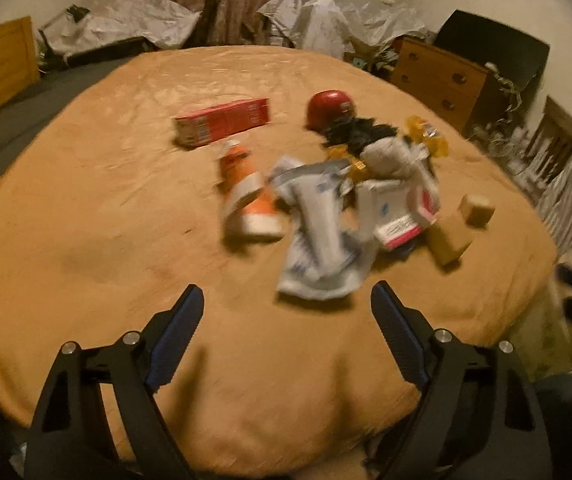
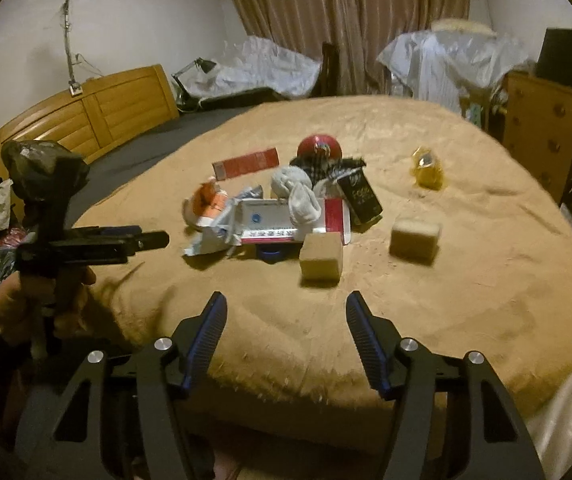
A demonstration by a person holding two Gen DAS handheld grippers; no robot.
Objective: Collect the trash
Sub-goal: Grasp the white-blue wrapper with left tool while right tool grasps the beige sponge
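A pile of trash lies on the tan bed cover (image 1: pixel 106 208): a white crumpled wrapper (image 1: pixel 319 236), an orange-and-white packet (image 1: pixel 246 196), a red carton (image 1: pixel 222 120), a red cap-shaped lid (image 1: pixel 330 108), a white-and-pink box (image 1: pixel 397 208), two tan blocks (image 1: pixel 447 236) and yellow wrappers (image 1: pixel 429 136). My left gripper (image 1: pixel 286 308) is open and empty, just short of the white wrapper. My right gripper (image 2: pixel 286 312) is open and empty, just short of a tan block (image 2: pixel 321 256). The left gripper also shows from the side in the right wrist view (image 2: pixel 154 240).
A wooden headboard (image 2: pixel 86 120) stands at the left, a wooden drawer chest (image 1: pixel 437 76) at the right. Plastic-covered heaps (image 2: pixel 445 60) and a curtain (image 2: pixel 345 16) are behind the bed. A black carton (image 2: pixel 359 196) and a grey sock (image 2: pixel 297 192) lie in the pile.
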